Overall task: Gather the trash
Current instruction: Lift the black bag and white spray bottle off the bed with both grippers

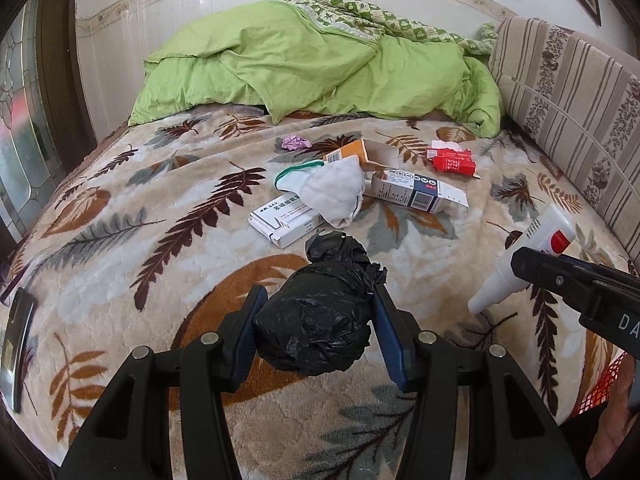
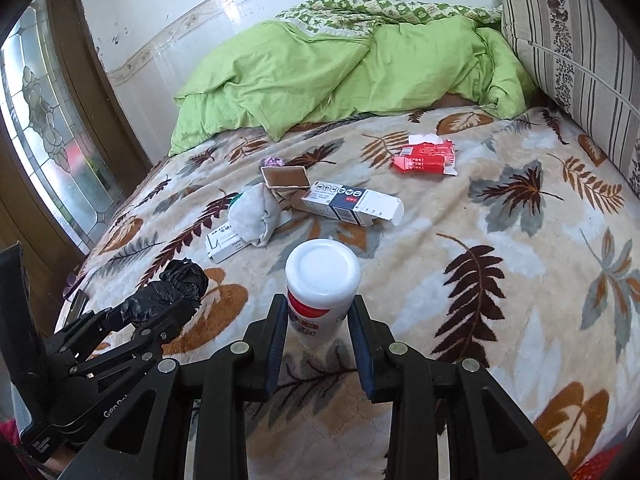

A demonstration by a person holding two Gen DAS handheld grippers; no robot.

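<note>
My left gripper [image 1: 318,300] is shut on a crumpled black plastic bag [image 1: 316,320] and holds it above the leaf-patterned bed blanket [image 1: 120,240]. It also shows in the right wrist view [image 2: 176,292]. My right gripper [image 2: 318,308] is shut on a white tube with a red label [image 2: 322,284], seen in the left wrist view too [image 1: 524,256]. On the blanket lie a white box [image 1: 286,220], a white mask [image 1: 336,192], a blue-and-white carton [image 1: 416,194], an orange box [image 1: 356,152], a red packet [image 1: 452,160] and a purple wrapper [image 1: 295,142].
A green duvet [image 1: 320,68] is heaped at the head of the bed. A striped cushioned side [image 1: 572,96] runs along the right. A dark phone [image 1: 18,340] lies at the left bed edge. An orange mesh basket [image 1: 600,384] shows at the lower right.
</note>
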